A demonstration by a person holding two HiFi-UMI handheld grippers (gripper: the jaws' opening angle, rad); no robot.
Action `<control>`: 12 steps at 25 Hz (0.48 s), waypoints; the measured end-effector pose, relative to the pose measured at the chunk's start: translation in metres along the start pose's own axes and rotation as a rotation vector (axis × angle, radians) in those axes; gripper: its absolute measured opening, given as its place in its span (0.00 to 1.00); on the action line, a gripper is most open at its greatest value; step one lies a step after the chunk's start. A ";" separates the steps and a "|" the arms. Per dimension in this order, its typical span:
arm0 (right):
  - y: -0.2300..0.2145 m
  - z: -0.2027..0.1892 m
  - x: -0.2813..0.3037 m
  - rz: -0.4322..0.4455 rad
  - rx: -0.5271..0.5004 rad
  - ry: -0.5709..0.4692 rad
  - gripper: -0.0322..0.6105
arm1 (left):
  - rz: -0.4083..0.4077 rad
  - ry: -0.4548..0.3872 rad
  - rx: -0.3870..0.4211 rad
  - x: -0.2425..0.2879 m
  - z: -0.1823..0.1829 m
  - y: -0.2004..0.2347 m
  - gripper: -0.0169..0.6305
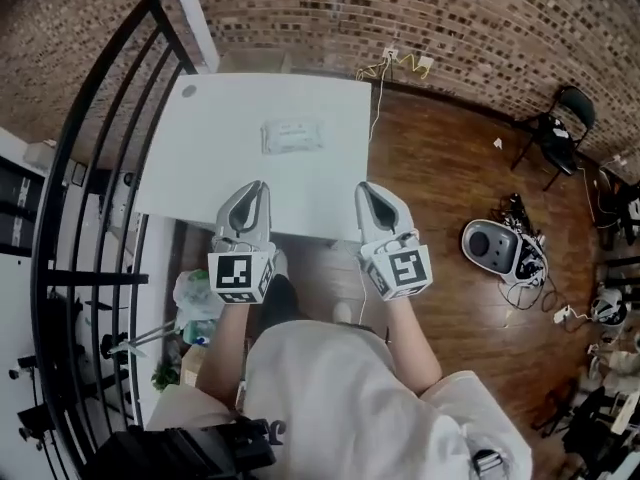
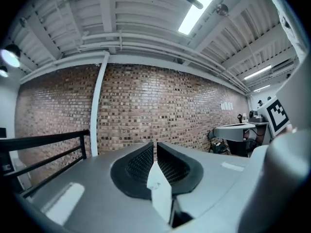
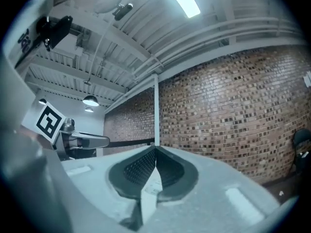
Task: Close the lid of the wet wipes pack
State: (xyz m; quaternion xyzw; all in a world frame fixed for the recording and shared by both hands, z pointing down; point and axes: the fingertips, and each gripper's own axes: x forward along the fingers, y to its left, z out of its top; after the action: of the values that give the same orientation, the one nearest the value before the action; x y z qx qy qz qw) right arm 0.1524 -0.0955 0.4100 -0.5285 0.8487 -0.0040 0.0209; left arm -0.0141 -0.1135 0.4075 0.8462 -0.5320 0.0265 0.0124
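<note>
The wet wipes pack (image 1: 292, 136) lies flat near the middle of the white table (image 1: 210, 168); it is pale with a label, and from here I cannot tell how its lid stands. Both grippers hover side by side over the table's near edge, well short of the pack. My left gripper (image 1: 262, 186) has its jaws together and holds nothing. My right gripper (image 1: 364, 188) is likewise shut and empty. The left gripper (image 2: 155, 144) and the right gripper (image 3: 155, 149) each look level at the brick wall in their own views; neither view shows the pack.
A black railing (image 1: 95, 168) runs along the table's left side. A brick wall (image 1: 450, 18) stands behind. On the wooden floor to the right are a grey device (image 1: 490, 246), cables and a black chair (image 1: 560, 128). Bags (image 1: 195, 298) sit under the table's near-left corner.
</note>
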 end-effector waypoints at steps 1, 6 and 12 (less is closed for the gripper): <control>-0.002 0.000 -0.018 0.014 0.015 0.006 0.04 | 0.019 -0.004 -0.009 -0.012 0.003 -0.014 0.07; 0.003 -0.014 -0.080 0.063 0.097 0.057 0.04 | 0.098 0.021 -0.036 -0.064 -0.007 -0.062 0.05; 0.053 -0.013 -0.102 0.166 0.000 0.089 0.03 | 0.100 -0.003 -0.052 -0.098 -0.003 -0.073 0.05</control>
State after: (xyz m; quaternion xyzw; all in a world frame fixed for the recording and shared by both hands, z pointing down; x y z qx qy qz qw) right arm 0.1491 0.0187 0.4250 -0.4557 0.8896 -0.0257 -0.0167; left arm 0.0093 0.0067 0.4055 0.8181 -0.5741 0.0121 0.0323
